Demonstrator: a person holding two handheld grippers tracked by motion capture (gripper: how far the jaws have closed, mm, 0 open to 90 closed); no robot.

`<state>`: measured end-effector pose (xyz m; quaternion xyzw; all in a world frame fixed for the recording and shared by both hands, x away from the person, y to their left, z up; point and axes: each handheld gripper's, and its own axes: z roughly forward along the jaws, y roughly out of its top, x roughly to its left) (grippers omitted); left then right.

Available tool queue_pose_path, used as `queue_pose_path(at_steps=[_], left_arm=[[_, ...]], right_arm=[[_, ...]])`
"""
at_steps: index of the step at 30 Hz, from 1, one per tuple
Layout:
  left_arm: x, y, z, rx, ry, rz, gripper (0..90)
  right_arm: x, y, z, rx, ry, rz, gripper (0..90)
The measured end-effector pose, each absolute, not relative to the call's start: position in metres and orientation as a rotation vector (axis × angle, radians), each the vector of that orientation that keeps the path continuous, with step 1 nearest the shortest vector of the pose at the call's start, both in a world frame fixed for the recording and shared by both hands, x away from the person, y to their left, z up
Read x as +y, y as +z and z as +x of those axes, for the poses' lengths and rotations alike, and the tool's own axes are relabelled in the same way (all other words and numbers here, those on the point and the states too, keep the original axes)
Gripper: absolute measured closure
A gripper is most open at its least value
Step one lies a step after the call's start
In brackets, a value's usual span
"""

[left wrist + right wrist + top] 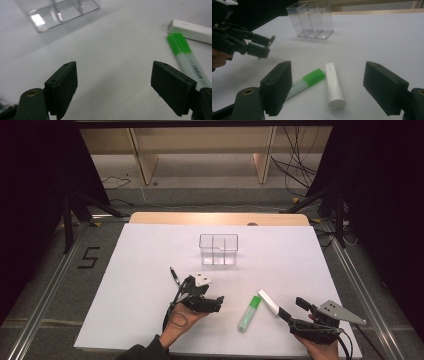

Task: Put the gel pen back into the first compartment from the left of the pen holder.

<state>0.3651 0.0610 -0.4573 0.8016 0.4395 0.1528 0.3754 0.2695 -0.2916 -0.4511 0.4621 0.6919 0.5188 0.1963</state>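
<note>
Evidently, the green highlighter [249, 313] was laid near the tabletop's [150, 250] front edge, long axis front-to-back, between both grippers; the left gripper [220, 303], fingers wide and empty, was pointed at it, the right gripper [292, 307] likewise spread.

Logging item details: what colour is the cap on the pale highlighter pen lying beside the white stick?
Bright green cap, clearest in the right gripper view.
</note>
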Motion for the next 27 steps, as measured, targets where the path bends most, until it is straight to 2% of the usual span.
queue_pose_path(at_steps=[9,14,27], left_arm=[[0.091,-0.462,0.381,1.282,0.472,2.017,21.1],[0.103,-0.466,0.387,1.378,0.493,1.985,16.8],[0.114,-0.475,0.393,1.470,0.473,1.972,16.7]], right_arm=[[-0.291,-0.451,0.269,1.943,1.452,1.295,23.9],[-0.291,-0.452,0.269,1.943,1.453,1.297,23.9],[-0.291,-0.452,0.268,1.943,1.450,1.299,23.9]])
